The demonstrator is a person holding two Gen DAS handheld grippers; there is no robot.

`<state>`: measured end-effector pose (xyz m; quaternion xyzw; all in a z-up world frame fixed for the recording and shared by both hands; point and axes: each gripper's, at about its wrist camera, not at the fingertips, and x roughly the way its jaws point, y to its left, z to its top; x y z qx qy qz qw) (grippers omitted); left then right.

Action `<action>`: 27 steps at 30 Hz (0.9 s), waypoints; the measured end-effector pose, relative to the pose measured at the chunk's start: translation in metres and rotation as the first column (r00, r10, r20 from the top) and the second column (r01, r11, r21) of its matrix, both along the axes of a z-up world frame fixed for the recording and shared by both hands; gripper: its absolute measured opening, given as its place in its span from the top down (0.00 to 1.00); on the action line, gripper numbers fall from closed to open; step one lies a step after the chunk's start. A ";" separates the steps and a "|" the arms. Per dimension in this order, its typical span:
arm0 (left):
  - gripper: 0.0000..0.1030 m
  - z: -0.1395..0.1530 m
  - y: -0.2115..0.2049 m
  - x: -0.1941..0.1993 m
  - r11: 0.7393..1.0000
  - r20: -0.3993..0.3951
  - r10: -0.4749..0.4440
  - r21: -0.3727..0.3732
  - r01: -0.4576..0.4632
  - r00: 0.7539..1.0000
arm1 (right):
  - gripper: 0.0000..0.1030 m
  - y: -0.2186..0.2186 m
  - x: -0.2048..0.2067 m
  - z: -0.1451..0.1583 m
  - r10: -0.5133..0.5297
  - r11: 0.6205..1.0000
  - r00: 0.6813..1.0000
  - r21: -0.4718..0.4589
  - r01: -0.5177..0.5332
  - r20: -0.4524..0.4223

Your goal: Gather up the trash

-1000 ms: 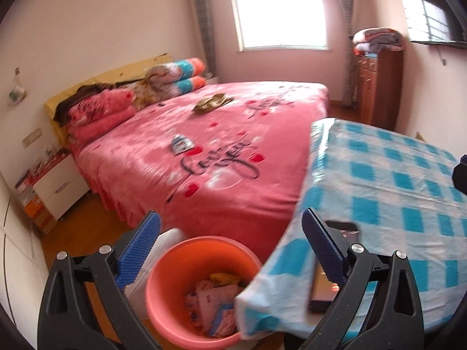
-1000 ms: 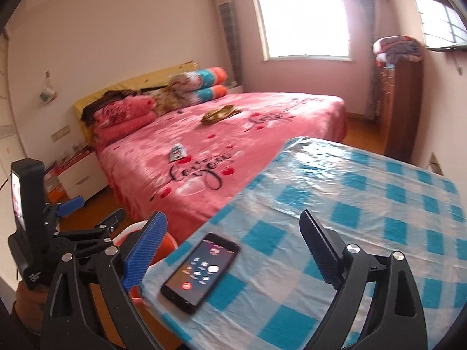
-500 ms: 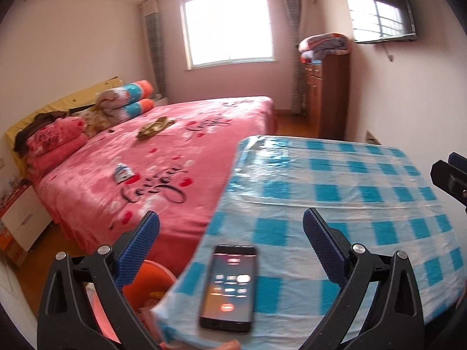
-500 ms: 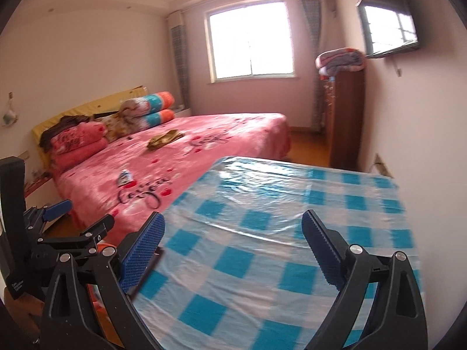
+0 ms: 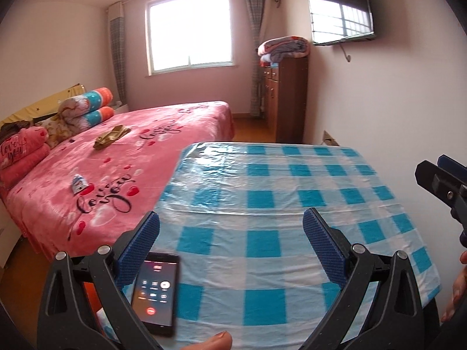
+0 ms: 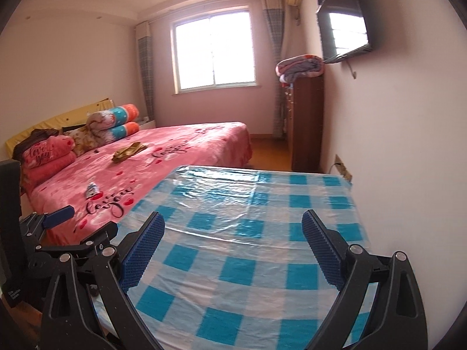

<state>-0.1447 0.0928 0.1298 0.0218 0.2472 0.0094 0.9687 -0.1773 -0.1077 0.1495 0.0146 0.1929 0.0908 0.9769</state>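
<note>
So both tongs are spread wide with nothing in them: left tongs (image 5: 230, 243) and right tongs (image 6: 233, 246) hang over the checkered tabletop (image 5: 277, 204). Smartphone (image 5: 156, 293) sits at the tabletop's near left corner. Small wrapper (image 5: 78, 183) lies near the pink bed's (image 5: 122, 151) near edge, a crumpled brownish scrap (image 5: 111, 136) mid-bed.
</note>
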 end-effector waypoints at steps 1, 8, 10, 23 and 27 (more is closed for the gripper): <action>0.04 0.001 -0.003 0.000 1.000 0.001 -0.007 0.000 0.007 1.000 | 0.09 -0.003 -0.002 0.000 -0.010 1.000 1.000 -0.002 0.010 0.003; 0.04 0.012 -0.020 -0.010 0.999 0.046 -0.035 0.036 0.034 0.998 | 0.09 -0.019 -0.014 0.003 -0.064 0.998 0.998 -0.008 0.064 0.027; 0.04 0.015 -0.023 -0.013 0.999 0.058 -0.041 0.036 0.038 0.998 | 0.09 -0.022 -0.016 0.005 -0.074 0.997 0.997 -0.009 0.075 0.033; 0.04 0.033 -0.031 -0.029 0.997 0.105 -0.060 0.047 0.055 0.993 | 0.08 -0.037 -0.029 0.012 -0.128 0.992 0.989 0.002 0.129 0.073; 0.04 0.036 -0.035 -0.032 0.996 0.116 -0.070 0.062 0.063 0.991 | 0.08 -0.041 -0.031 0.013 -0.140 0.990 0.987 0.004 0.140 0.077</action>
